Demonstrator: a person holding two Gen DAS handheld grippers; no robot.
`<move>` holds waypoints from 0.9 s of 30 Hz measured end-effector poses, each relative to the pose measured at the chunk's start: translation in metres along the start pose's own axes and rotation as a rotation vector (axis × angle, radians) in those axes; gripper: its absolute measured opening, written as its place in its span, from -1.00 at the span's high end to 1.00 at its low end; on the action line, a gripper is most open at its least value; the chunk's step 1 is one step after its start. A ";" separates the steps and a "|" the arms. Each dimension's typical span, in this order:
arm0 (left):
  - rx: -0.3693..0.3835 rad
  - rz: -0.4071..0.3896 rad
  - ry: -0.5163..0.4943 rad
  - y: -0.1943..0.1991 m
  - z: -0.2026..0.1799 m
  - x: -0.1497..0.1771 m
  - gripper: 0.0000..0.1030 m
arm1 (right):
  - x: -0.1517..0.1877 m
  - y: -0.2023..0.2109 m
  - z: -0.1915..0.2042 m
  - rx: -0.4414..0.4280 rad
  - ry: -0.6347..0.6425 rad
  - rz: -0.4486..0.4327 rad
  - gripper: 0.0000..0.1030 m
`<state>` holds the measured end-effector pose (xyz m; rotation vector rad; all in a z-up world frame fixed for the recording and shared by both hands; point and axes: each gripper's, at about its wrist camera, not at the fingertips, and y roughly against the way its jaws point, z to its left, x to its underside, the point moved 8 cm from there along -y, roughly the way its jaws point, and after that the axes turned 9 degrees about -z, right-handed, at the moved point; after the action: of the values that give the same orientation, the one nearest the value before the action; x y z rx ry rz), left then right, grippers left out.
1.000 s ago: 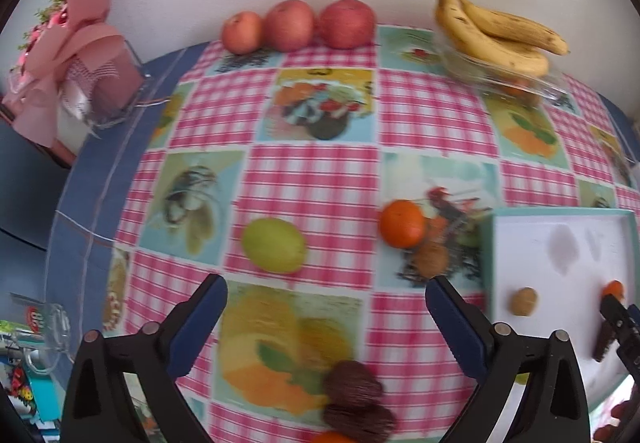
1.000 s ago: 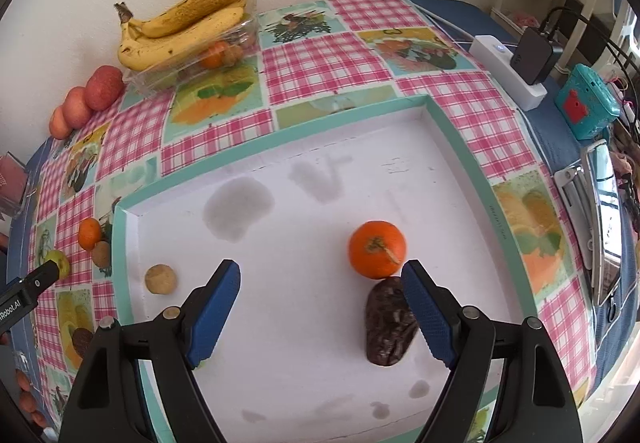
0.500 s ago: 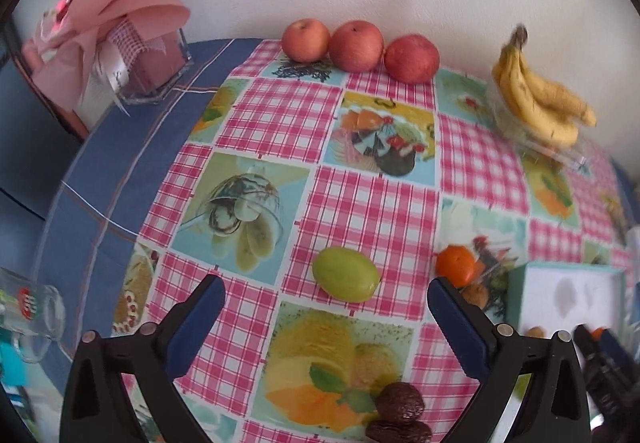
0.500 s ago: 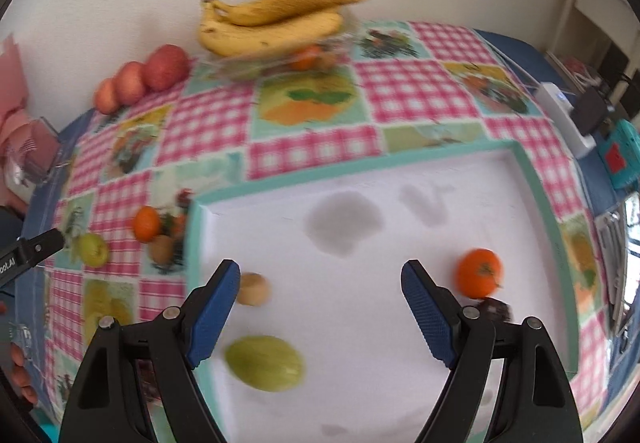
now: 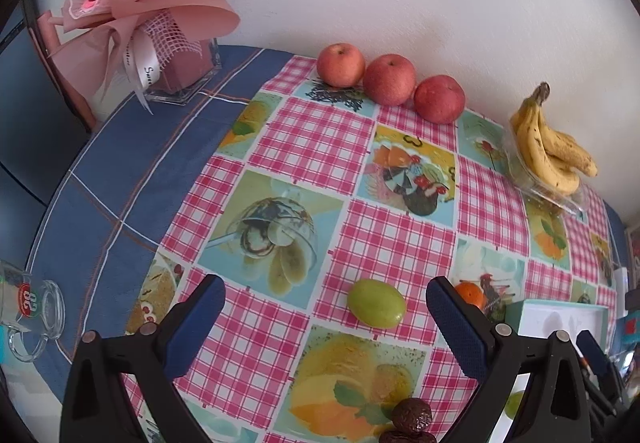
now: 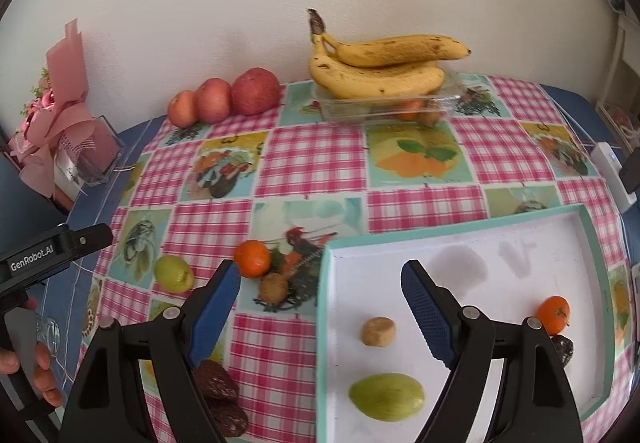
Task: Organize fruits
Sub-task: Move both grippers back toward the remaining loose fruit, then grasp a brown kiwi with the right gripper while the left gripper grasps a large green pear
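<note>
Surface: table w/ pink-check fruit-print cloth (image 6: 312, 159) laid over a blue cloth (image 5: 116, 171); plain white wall behind.
L tongs: left gripper (image 5: 324, 317) spread wide, nothing between the pads — hangs over the cloth, a green fruit (image 5: 376, 303) on the cloth between the two tips.
R tongs: right gripper (image 6: 320, 301) also spread, empty; straddles the tray's left rim.
Tray: white tray w/ teal rim (image 6: 452, 233), right side of table. Holds an oval green fruit (image 6: 386, 397), a small tan fruit (image 6: 379, 331), an orange (image 6: 553, 315) touching a dark wrinkled fruit (image 6: 563, 349).
On cloth, outside tray: second orange (image 6: 252, 258) just beside a brown fruit (image 6: 273, 288); dark dates (image 6: 218, 395) near the front edge.
Back edge: three apples (image 5: 390, 81) in a row at the wall; bananas (image 6: 380, 67) on top of a clear box (image 6: 452, 99).
Room: pink wrapped bouquet (image 5: 148, 15) far left corner; glass mug (image 5: 30, 311) on blue cloth; white power strip (image 6: 612, 179) at right edge.
Person: hand (image 6: 40, 367) on the left tool's handle.
</note>
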<state>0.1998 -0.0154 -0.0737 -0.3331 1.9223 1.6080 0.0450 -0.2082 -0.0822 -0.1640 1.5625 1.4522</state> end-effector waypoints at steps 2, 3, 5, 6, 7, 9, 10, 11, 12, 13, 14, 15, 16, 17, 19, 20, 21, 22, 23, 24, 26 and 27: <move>0.007 -0.008 0.008 0.001 0.001 -0.003 -0.97 | -0.002 -0.001 0.007 -0.016 0.006 -0.004 -0.62; 0.014 -0.011 0.010 0.002 0.001 -0.004 -0.97 | -0.002 -0.001 0.011 -0.023 0.007 -0.005 -0.62; 0.018 -0.013 0.005 0.002 0.001 -0.006 -0.97 | -0.004 -0.002 0.016 -0.033 0.008 -0.011 -0.62; 0.019 -0.013 0.001 0.002 0.000 -0.007 -0.97 | -0.004 -0.003 0.019 -0.037 0.012 -0.011 -0.62; 0.024 -0.013 -0.002 0.002 0.000 -0.007 -0.97 | -0.004 -0.004 0.021 -0.039 0.018 -0.009 -0.61; 0.038 -0.005 0.004 0.001 -0.001 -0.006 -0.97 | -0.002 -0.007 0.025 -0.040 0.030 0.001 -0.60; 0.045 -0.002 0.009 0.000 -0.001 -0.006 -0.96 | -0.001 -0.009 0.027 -0.041 0.034 0.006 -0.56; 0.053 0.003 0.015 -0.001 -0.001 -0.006 -0.93 | 0.000 -0.010 0.029 -0.043 0.038 0.011 -0.52; 0.059 0.009 0.021 -0.003 -0.002 -0.005 -0.91 | 0.001 -0.012 0.031 -0.042 0.043 0.016 -0.50; 0.064 0.015 0.025 -0.005 -0.003 -0.004 -0.88 | 0.002 -0.013 0.033 -0.040 0.046 0.019 -0.47; 0.069 0.022 0.026 -0.007 -0.004 -0.003 -0.86 | 0.002 -0.015 0.034 -0.040 0.048 0.021 -0.42; 0.073 0.029 0.026 -0.009 -0.005 -0.001 -0.85 | 0.003 -0.016 0.036 -0.043 0.049 0.024 -0.39; 0.081 0.040 0.025 -0.012 -0.008 0.001 -0.84 | 0.003 -0.019 0.037 -0.046 0.052 0.028 -0.33; 0.088 0.050 0.024 -0.016 -0.010 0.003 -0.84 | 0.004 -0.021 0.038 -0.048 0.056 0.033 -0.29; 0.101 0.078 0.017 -0.023 -0.014 0.009 -0.84 | 0.008 -0.026 0.041 -0.046 0.064 0.049 -0.23; 0.102 0.094 0.015 -0.028 -0.016 0.013 -0.84 | 0.011 -0.030 0.041 -0.047 0.065 0.061 -0.19; 0.102 0.103 0.014 -0.031 -0.018 0.015 -0.84 | 0.013 -0.033 0.042 -0.048 0.067 0.070 -0.18; 0.103 0.112 0.010 -0.034 -0.019 0.018 -0.83 | 0.016 -0.036 0.043 -0.047 0.071 0.079 -0.16; 0.105 0.123 0.006 -0.037 -0.021 0.021 -0.82 | 0.019 -0.039 0.043 -0.047 0.075 0.089 -0.11; 0.108 0.135 0.000 -0.040 -0.022 0.023 -0.81 | 0.022 -0.042 0.044 -0.048 0.079 0.098 -0.06; 0.112 0.154 -0.008 -0.046 -0.025 0.028 -0.81 | 0.028 -0.047 0.045 -0.046 0.089 0.118 0.00; 0.114 0.162 -0.011 -0.049 -0.026 0.031 -0.81 | 0.031 -0.051 0.045 -0.043 0.093 0.129 0.02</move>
<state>0.1951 -0.0457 -0.1290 -0.1241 2.0679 1.5883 0.0862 -0.1699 -0.1317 -0.1604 1.6433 1.5994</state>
